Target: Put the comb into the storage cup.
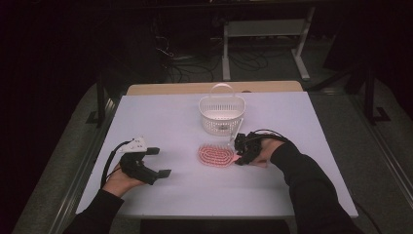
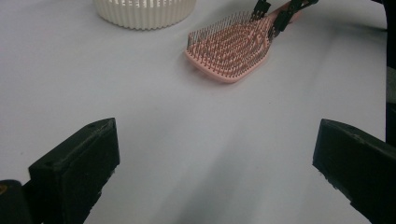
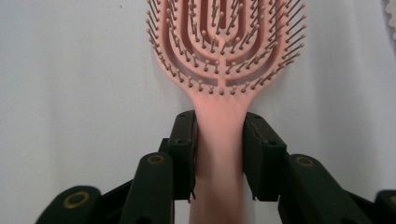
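Note:
A pink hairbrush (image 1: pixel 215 155) lies bristles up in the middle of the white table (image 1: pixel 160 126); its head (image 2: pixel 231 49) faces left and its handle (image 3: pixel 219 135) points right. My right gripper (image 1: pixel 239 152) (image 3: pixel 219 140) is shut on that handle, one jaw pressed against each side. The left gripper (image 1: pixel 158 161) (image 2: pixel 215 158) rests on the table at the left, held in a hand, jaws wide open with nothing between them, well short of the brush.
A white slotted basket (image 1: pixel 222 114) (image 2: pixel 142 11) with an upright handle stands just behind the brush. The table's front edge runs near the person's sleeves. Cables and a stand's legs (image 1: pixel 263 46) lie on the dark floor beyond the table.

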A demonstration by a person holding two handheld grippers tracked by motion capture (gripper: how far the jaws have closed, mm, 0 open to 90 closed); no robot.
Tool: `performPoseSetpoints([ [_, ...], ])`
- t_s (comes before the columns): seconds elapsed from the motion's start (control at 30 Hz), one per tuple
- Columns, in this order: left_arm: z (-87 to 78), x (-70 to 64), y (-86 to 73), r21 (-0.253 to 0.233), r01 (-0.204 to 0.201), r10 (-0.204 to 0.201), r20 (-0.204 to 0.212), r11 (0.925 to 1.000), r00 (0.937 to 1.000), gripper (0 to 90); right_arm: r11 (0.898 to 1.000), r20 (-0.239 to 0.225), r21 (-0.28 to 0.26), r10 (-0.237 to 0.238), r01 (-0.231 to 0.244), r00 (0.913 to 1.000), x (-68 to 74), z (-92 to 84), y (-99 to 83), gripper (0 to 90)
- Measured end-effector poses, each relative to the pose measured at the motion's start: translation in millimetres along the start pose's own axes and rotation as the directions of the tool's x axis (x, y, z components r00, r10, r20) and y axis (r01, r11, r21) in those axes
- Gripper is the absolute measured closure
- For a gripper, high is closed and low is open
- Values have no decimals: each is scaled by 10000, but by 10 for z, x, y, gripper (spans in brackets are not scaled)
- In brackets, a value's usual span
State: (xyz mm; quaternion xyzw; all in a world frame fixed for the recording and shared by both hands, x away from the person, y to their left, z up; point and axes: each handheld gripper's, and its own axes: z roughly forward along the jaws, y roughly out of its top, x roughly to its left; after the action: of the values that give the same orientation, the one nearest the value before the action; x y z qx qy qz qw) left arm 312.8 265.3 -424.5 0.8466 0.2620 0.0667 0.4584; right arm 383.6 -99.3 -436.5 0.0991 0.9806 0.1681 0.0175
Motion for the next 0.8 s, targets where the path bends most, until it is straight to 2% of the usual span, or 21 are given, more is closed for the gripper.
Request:
performPoseSetpoints([
  [0.23, -2, 0, 2, -11, -11, 11, -7, 10000, 10000, 4, 9999, 136, 90, -82, 80, 9999, 21, 1, 11, 685],
  [0.37, -11, 2, 2, -26, 11, -11, -27, 10000, 10000, 4, 10000, 105, -76, 46, -45, 9999, 18, -5, -9, 689],
  [0.6, -14, 5, 2, -31, 11, -11, -34, 10000, 10000, 4, 9968, 27, -772, 222, -219, 9997, 8, -45, -63, 689],
  [0.67, -12, 4, 3, -34, 12, -12, -54, 10000, 10000, 4, 9932, 19, -1110, 364, -359, 9993, 8, -90, -82, 690],
  [0.8, -7, 4, 16, -49, -4, 4, -88, 10000, 10000, 4, 9893, -76, -1382, 452, -458, 9990, 5, -165, -109, 689],
])
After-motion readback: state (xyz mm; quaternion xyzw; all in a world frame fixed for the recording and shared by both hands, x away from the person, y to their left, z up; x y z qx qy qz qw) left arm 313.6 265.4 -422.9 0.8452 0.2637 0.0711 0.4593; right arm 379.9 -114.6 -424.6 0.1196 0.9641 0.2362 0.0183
